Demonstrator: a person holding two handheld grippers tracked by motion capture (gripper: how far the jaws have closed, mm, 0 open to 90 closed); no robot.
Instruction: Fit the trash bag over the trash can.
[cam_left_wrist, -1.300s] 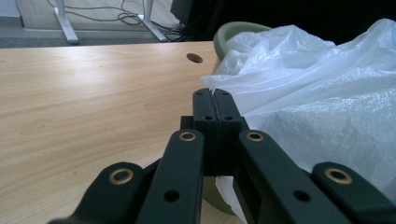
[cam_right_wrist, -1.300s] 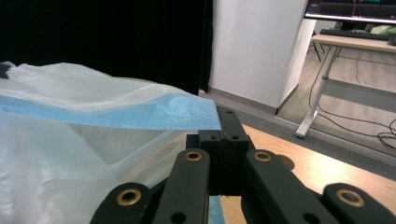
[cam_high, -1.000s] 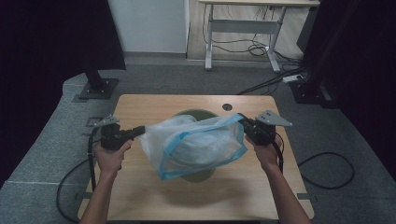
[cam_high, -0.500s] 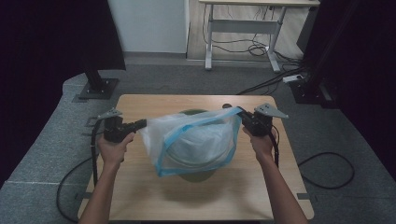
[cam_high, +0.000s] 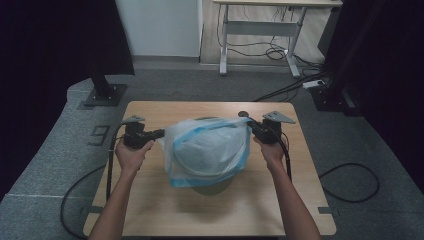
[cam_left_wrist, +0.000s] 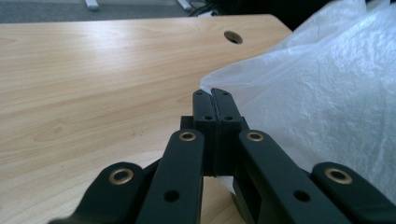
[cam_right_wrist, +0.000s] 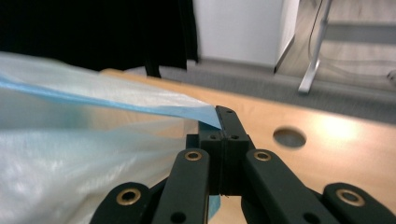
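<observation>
Both grippers lower, left gripper (cam_high: 159, 133) and right gripper (cam_high: 251, 125) clamping plastic bag (cam_high: 207, 150) edges

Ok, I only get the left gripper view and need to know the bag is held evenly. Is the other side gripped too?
Observer: Yes. The right gripper is shut on the bag's blue-edged rim.
Operator: Does the bag hang free?
Observer: It is stretched between the right and the left gripper, the bag draped over a dark round thing on the table.
Operator: Is its mouth up?
Observer: No, in the high view the blue rim loops toward the person.
</observation>
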